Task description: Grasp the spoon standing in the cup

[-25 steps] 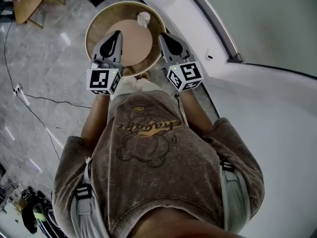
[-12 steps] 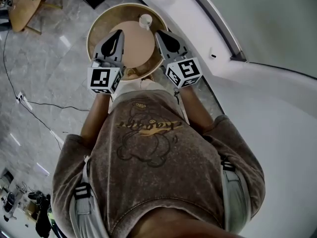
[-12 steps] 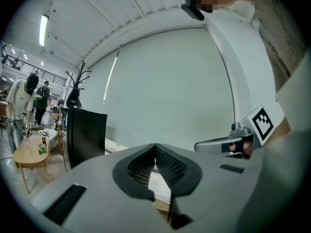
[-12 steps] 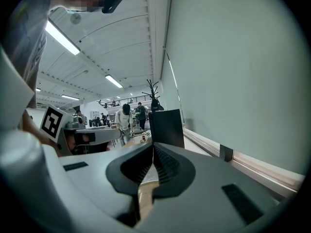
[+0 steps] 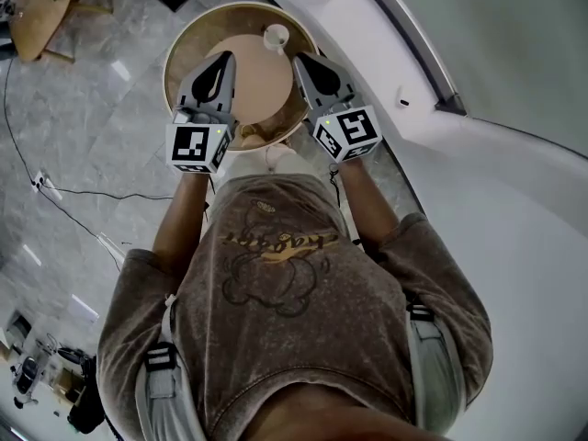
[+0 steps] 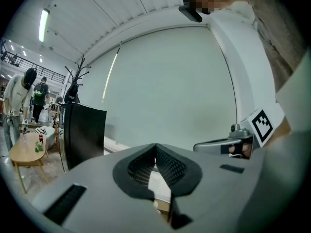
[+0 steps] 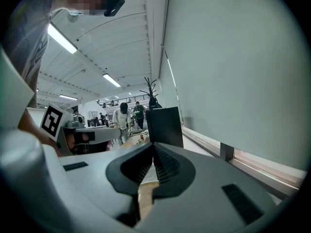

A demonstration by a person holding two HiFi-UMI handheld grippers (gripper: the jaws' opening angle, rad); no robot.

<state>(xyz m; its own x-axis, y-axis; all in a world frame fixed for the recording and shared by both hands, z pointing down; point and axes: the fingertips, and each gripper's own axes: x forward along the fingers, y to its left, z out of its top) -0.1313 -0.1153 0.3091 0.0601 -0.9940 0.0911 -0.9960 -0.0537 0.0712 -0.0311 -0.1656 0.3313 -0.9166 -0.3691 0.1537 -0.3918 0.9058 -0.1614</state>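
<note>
Standing near the far rim of the round table (image 5: 253,79), the cup (image 5: 275,37) is too small in view to show its spoon. Both the right gripper (image 5: 301,61) and the left gripper (image 5: 223,61) hover apart from it, jaws clenched together, pads meeting on nothing.

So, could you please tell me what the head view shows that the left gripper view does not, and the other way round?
Only the head view: the round table with the white cup near its far edge, and the person's torso. Any spoon in the cup is too small to make out.
Only the left gripper view: the left gripper has its jaws together with nothing between them, and there is a coat rack and people standing far off.
Both: the two grippers, including the right gripper, and a small wooden side table.
</note>
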